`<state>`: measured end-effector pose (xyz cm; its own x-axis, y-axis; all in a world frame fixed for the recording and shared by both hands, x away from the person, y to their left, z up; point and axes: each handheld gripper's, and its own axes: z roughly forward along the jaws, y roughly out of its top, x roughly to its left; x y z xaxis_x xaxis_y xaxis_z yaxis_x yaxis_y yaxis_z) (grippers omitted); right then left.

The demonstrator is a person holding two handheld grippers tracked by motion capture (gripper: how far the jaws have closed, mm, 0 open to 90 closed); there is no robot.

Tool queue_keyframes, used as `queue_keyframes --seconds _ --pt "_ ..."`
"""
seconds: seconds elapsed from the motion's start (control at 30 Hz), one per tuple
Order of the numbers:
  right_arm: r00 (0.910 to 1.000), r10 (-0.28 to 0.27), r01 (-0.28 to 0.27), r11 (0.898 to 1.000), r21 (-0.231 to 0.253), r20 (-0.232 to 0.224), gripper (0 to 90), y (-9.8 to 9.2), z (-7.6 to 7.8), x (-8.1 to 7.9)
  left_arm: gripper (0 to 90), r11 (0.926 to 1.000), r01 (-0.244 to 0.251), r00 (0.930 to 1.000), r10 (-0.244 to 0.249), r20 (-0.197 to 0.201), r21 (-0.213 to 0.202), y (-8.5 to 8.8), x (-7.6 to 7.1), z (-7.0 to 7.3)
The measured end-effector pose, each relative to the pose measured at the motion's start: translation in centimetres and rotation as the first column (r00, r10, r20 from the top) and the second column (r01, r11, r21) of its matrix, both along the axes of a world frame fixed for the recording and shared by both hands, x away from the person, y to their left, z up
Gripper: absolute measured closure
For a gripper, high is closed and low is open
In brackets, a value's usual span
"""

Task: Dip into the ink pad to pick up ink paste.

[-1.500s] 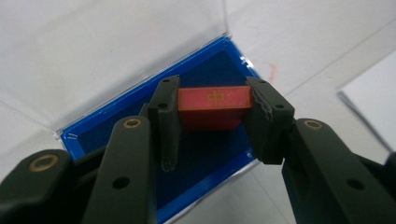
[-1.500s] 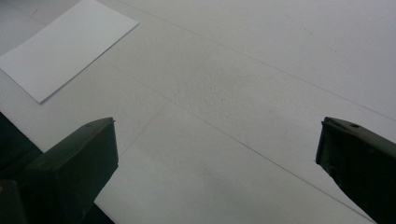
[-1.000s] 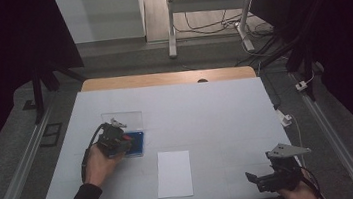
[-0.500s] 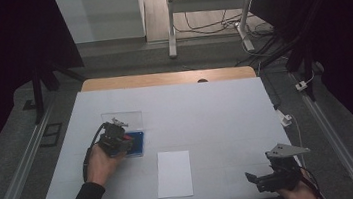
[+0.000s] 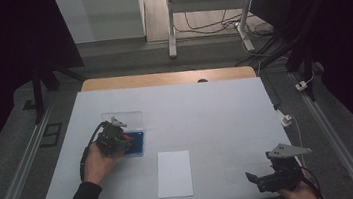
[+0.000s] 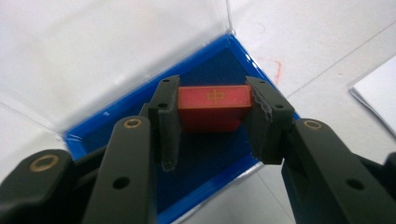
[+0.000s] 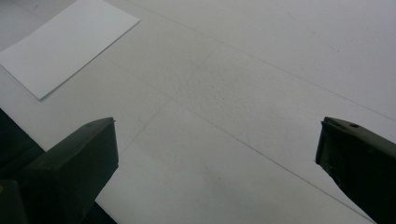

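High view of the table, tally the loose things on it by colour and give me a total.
Red: 1, the red block, clamped in the left tongs
Blue: 1, the blue-lined case
White: 1, the paper sheet
Total: 3

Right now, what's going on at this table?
A person works at a white table with a tool in each hand. The left tool is shut on a small red block with a gold mark, inside a blue-lined box whose clear lid lies open behind it. The right tool hangs open over bare table near the front edge, holding nothing. A white sheet of paper lies flat between the two hands.
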<state>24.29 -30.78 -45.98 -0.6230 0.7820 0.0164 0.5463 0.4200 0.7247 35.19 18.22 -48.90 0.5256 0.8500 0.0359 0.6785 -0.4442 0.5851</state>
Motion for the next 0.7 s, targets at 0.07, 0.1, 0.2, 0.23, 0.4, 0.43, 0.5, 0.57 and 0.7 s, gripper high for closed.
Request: queue_keyframes --seconds 0.07,0.1,0.2,0.23,0.4,0.43,0.5,0.57,0.7 --pt "1.0 0.001 -0.001 1.0 0.0 0.001 0.0 0.0 0.0 0.0 58.6 0.9996 0.003 0.9997 -0.002 0.025 -0.028 0.3 -0.2 0.5" --pt "1.0 0.001 -0.001 1.0 0.001 0.001 0.0 0.0 0.0 0.0 58.6 0.9996 0.003 0.9997 -0.002 0.025 -0.028 0.3 -0.2 0.5" --pt "1.0 0.001 -0.001 1.0 -0.001 0.002 0.0 -0.1 0.0 0.0 58.6 0.9981 -0.013 0.9988 0.016 0.046 -0.061 1.0 -0.5 1.1" --pt "1.0 0.002 -0.002 1.0 0.0 0.003 0.0 -0.1 0.0 0.0 58.5 0.9973 -0.019 0.9987 0.022 0.045 -0.071 1.2 -0.6 1.2" --pt "1.0 0.002 -0.002 1.0 0.002 0.001 0.0 -0.1 0.0 0.0 58.5 0.9904 -0.046 0.9985 0.05 0.024 -0.13 2.2 -0.7 1.5" --pt "1.0 0.002 -0.002 1.0 0.002 0.001 0.0 -0.1 0.0 0.0 58.5 0.9894 -0.052 0.9983 0.055 0.017 -0.136 2.4 -0.7 1.5" --pt "1.0 0.002 -0.002 1.0 0.001 0.001 0.0 -0.1 0.0 0.0 58.5 0.9876 -0.068 0.9977 0.068 -0.003 -0.141 2.9 -0.7 1.3" --pt "1.0 0.003 -0.003 1.0 0.001 0.002 0.0 -0.1 0.0 0.0 58.5 0.9882 -0.071 0.9975 0.07 -0.009 -0.136 2.9 -0.7 1.3" --pt "1.0 0.004 -0.004 1.0 0.0 0.0 0.0 -0.1 0.0 0.0 58.4 0.991 -0.081 0.9965 0.078 -0.029 -0.107 2.9 -0.7 0.8"
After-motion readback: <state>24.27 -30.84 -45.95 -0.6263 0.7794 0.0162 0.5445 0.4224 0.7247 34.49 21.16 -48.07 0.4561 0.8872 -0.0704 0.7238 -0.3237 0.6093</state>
